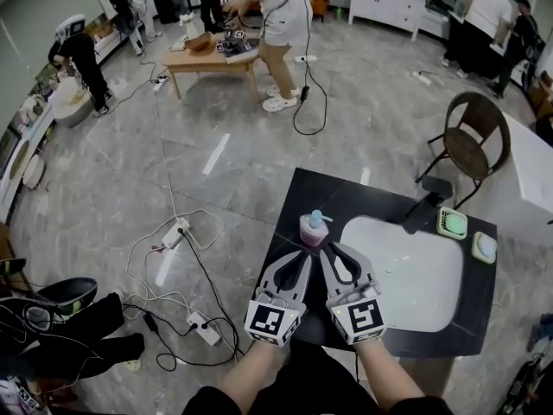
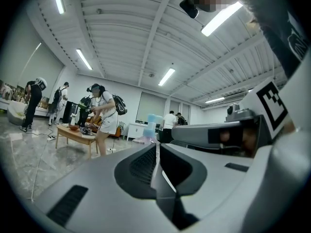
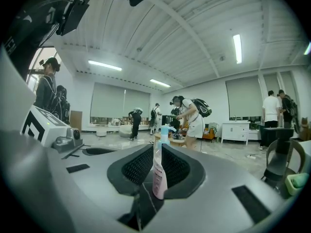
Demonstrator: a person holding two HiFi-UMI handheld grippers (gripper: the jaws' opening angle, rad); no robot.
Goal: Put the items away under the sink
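A pink pump bottle (image 1: pixel 314 228) with a blue top stands on the black counter (image 1: pixel 313 188), left of the white sink (image 1: pixel 415 275). My two grippers lie side by side and point at it from the near edge. The left gripper (image 1: pixel 303 251) is shut and empty, its tips just short of the bottle's left side. The right gripper (image 1: pixel 326 247) is also shut and empty, its tips just below the bottle's right side. In the right gripper view the bottle (image 3: pixel 159 171) stands upright straight ahead of the jaws (image 3: pixel 155 147). The left gripper view shows only its blue top (image 2: pixel 152 122) beyond that gripper (image 2: pixel 157 147).
A black faucet (image 1: pixel 423 210), a green dish (image 1: pixel 451 223) and a second small dish (image 1: pixel 485 247) sit at the sink's far right. A chair (image 1: pixel 473 141) stands behind the counter. Cables and power strips (image 1: pixel 177 232) lie on the floor at left. Several people stand far off around a wooden table (image 1: pixel 212 59).
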